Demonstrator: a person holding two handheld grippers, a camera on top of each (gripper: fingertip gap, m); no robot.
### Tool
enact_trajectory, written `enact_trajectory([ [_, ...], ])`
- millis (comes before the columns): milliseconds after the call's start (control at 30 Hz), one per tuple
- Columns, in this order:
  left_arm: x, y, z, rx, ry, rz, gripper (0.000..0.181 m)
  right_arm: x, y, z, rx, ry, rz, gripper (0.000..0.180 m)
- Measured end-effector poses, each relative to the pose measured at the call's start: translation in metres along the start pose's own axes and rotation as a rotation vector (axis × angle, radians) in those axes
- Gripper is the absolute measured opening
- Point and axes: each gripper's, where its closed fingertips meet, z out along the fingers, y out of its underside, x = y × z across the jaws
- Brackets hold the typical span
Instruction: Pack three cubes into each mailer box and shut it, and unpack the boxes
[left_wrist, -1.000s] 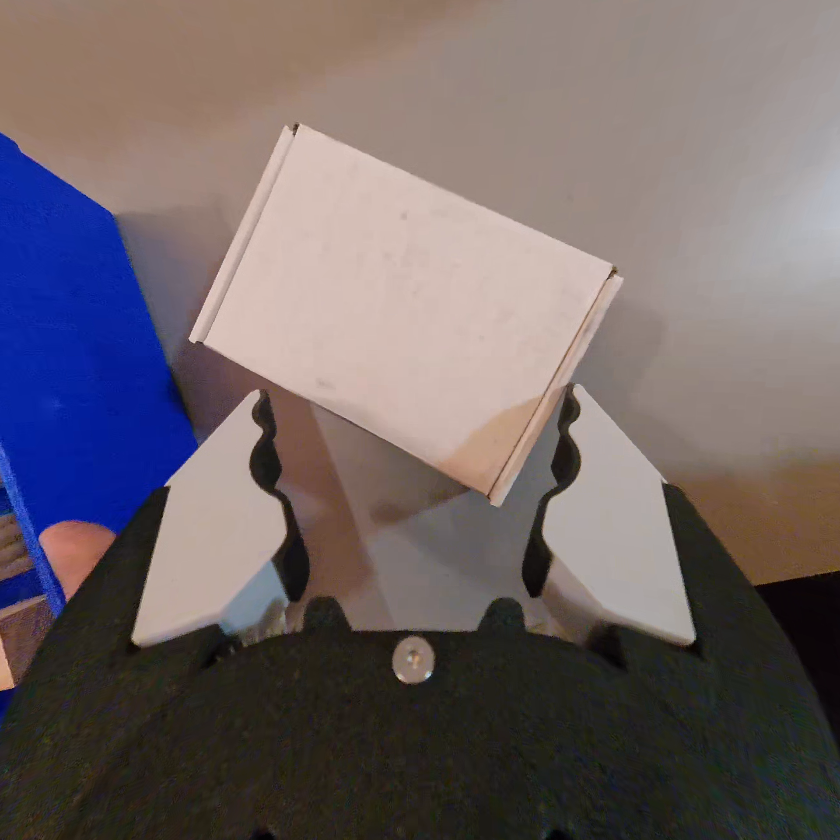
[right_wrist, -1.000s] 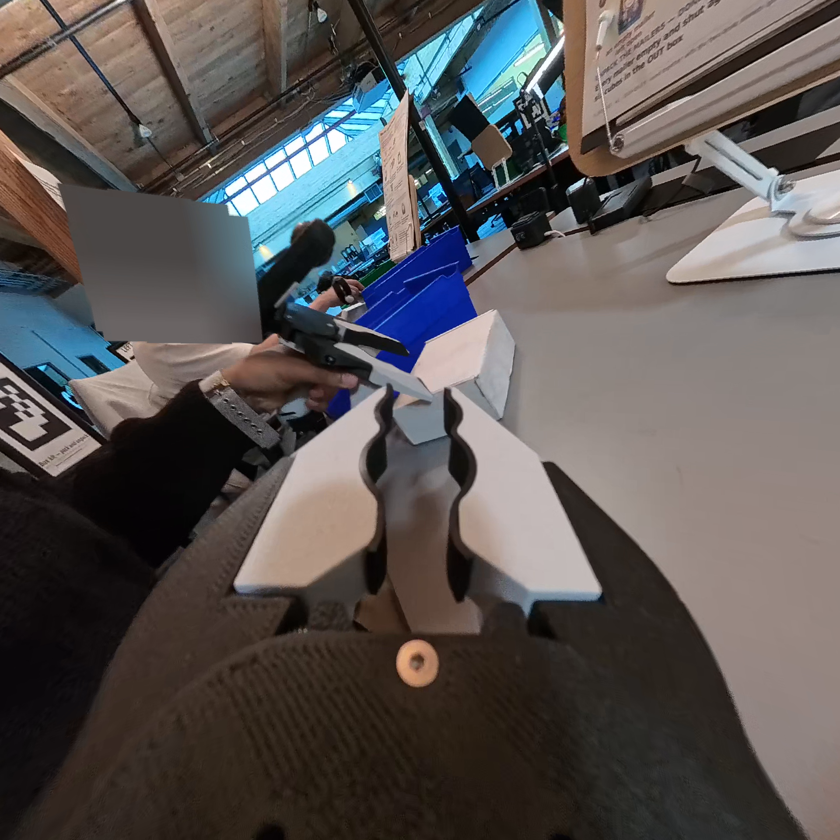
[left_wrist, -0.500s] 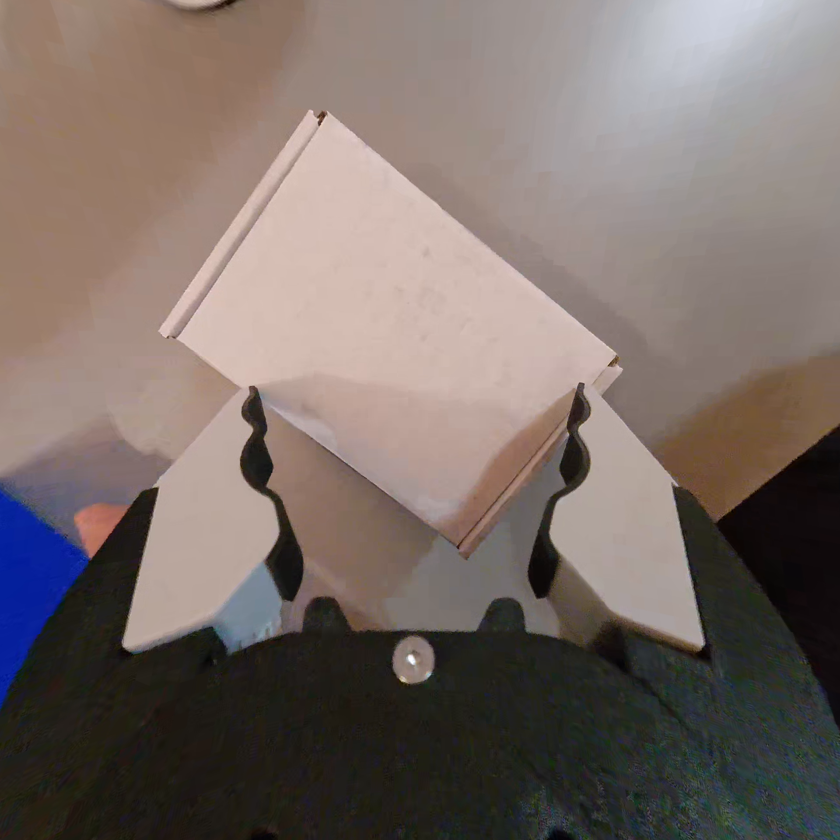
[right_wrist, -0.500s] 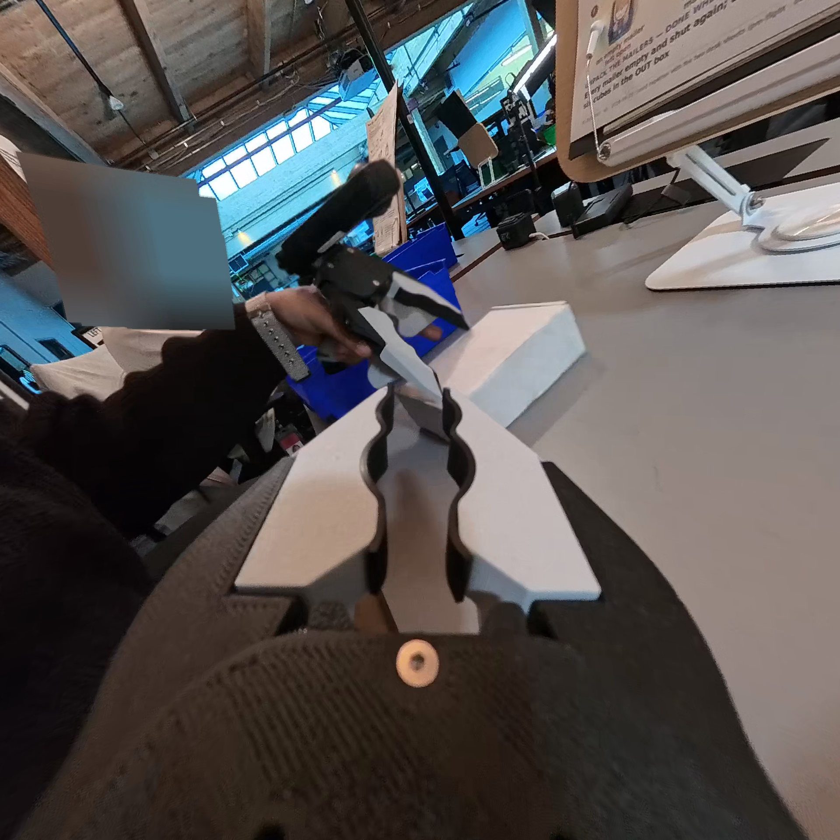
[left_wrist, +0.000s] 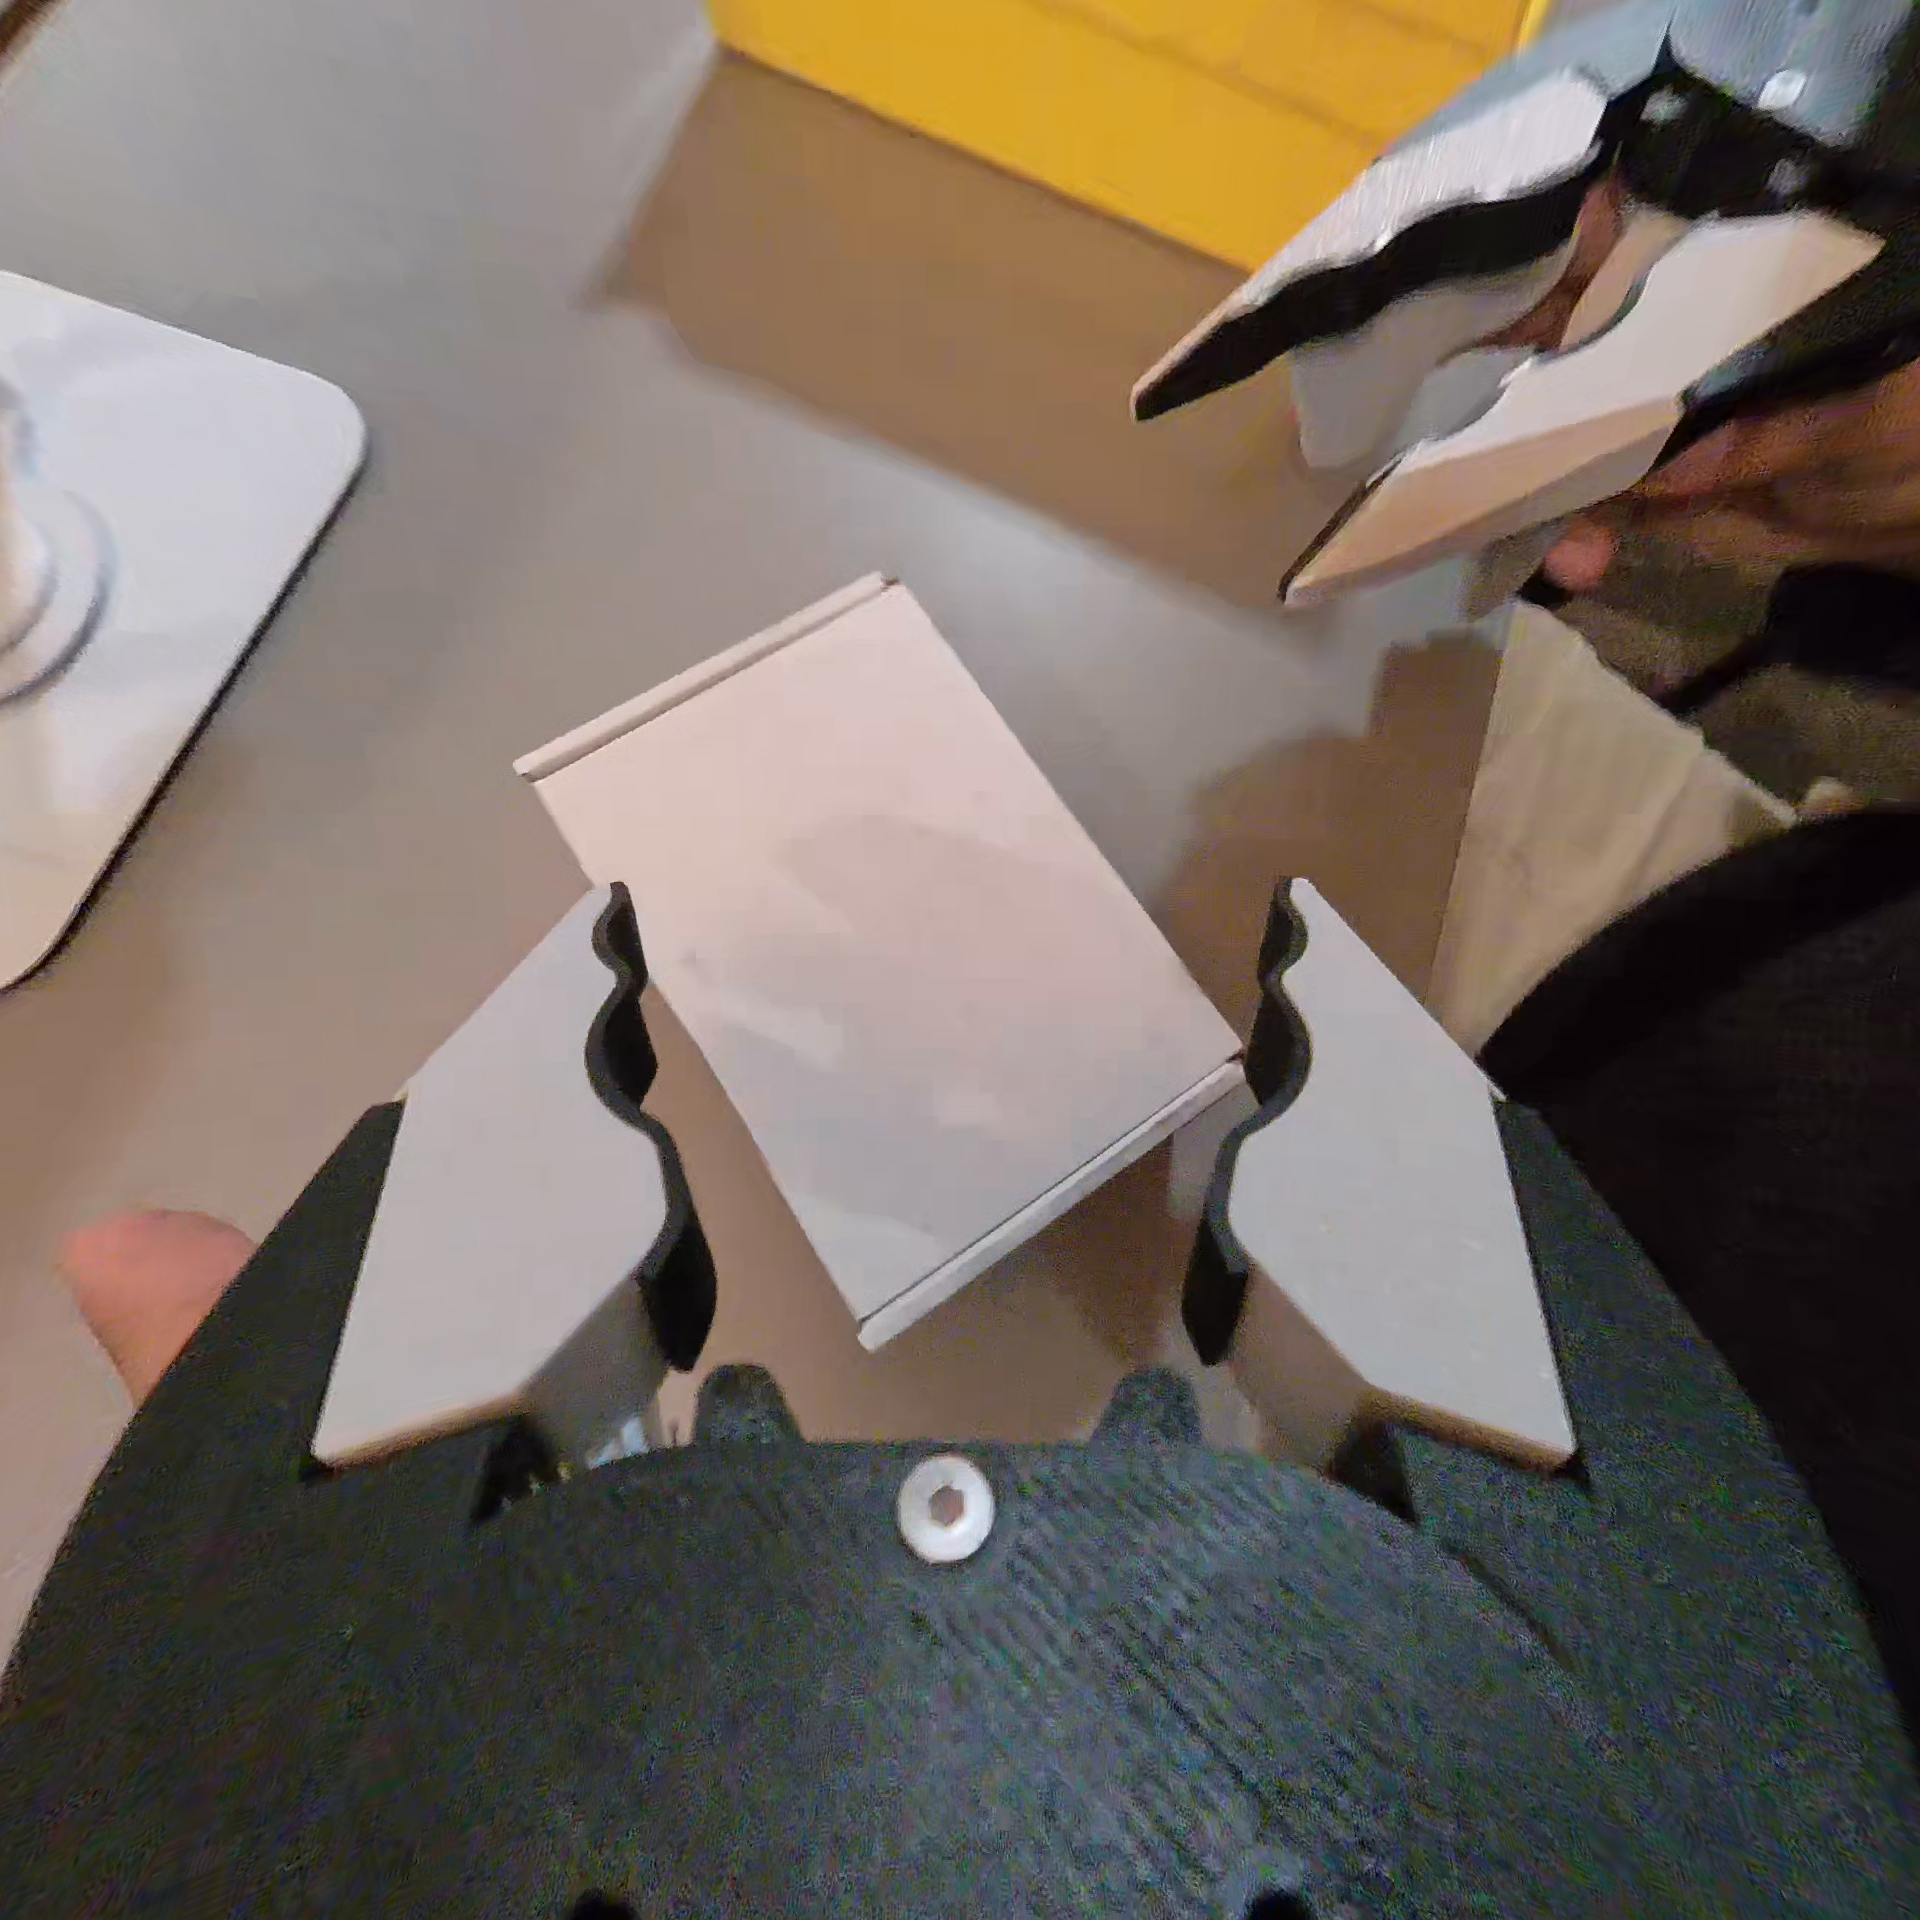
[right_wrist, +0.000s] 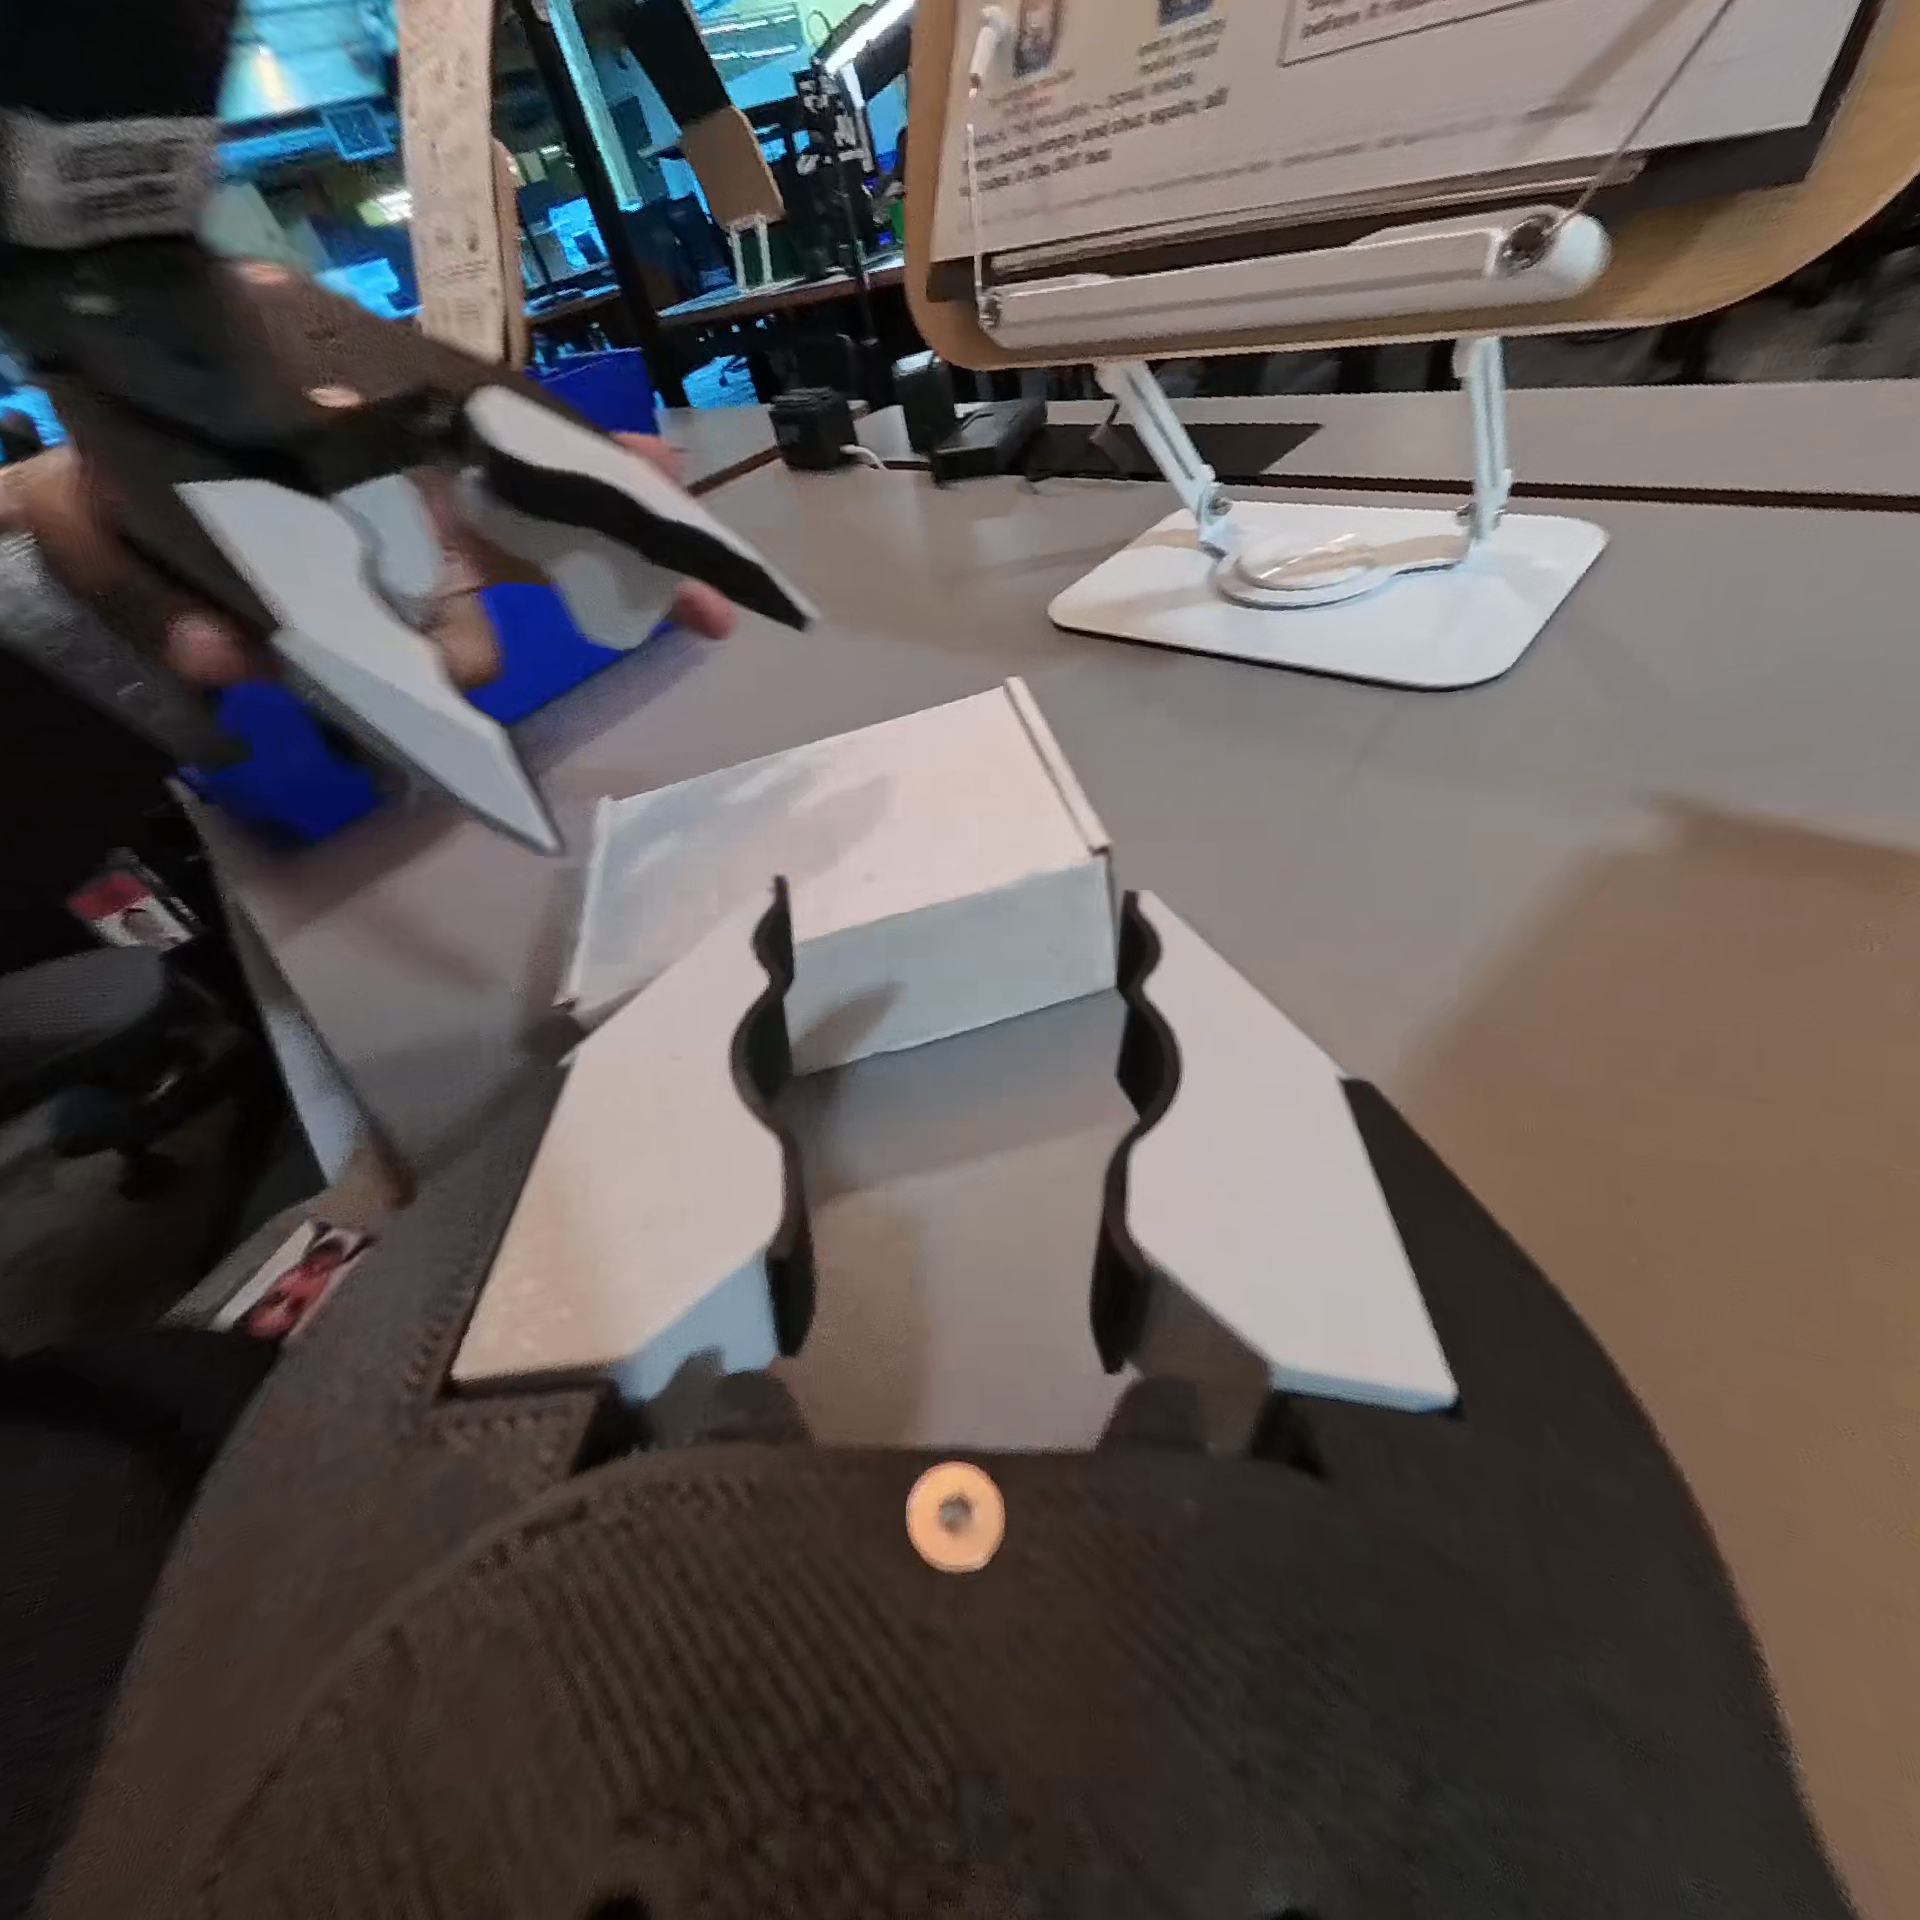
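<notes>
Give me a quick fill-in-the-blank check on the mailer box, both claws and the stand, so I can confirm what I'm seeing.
1. The white mailer box lies on the grey table with its lid ____.
2. Both the left claw and the right claw are ____, holding nothing.
3. The bin beyond the left claw in the right wrist view is coloured ____.
4. The document stand rests on a flat ____ base.

Missing words: shut; open; blue; white

Two hand-held tongs, black bodies with pale fingers

Left tongs (left_wrist: 951, 1049) and right tongs (right_wrist: 951, 1023) share textured black printed bodies, flat whitish fingers (left_wrist: 499, 1195) edged with wavy black pads, one silver centre screw (left_wrist: 943, 1522); the sleeve (left_wrist: 1704, 1091) is black.
</notes>
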Motion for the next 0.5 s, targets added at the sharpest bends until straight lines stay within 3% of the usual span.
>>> enact_trajectory([
  [33, -0.003, -0.001, -0.007, 0.072, -0.055, -0.059, 0.119, 0.004, 0.000, 0.007, 0.001, 0.001, 0.006, 0.067],
  [100, -0.009, 0.004, -0.019, 0.196, -0.152, -0.202, 0.121, 0.009, 0.002, 0.021, -0.003, -0.025, 0.036, 0.072],
  [267, -0.012, 0.042, -0.024, 0.304, -0.300, -0.412, 0.126, 0.026, 0.016, 0.041, -0.099, 0.026, 0.051, 0.067],
  [400, -0.009, 0.052, -0.015, 0.235, -0.339, -0.381, 0.128, 0.031, 0.020, 0.044, -0.131, 0.052, 0.059, 0.079],
  [500, 0.003, 0.060, -0.003, 0.193, -0.331, -0.334, 0.143, 0.035, 0.019, 0.043, -0.124, 0.037, 0.122, 0.086],
])
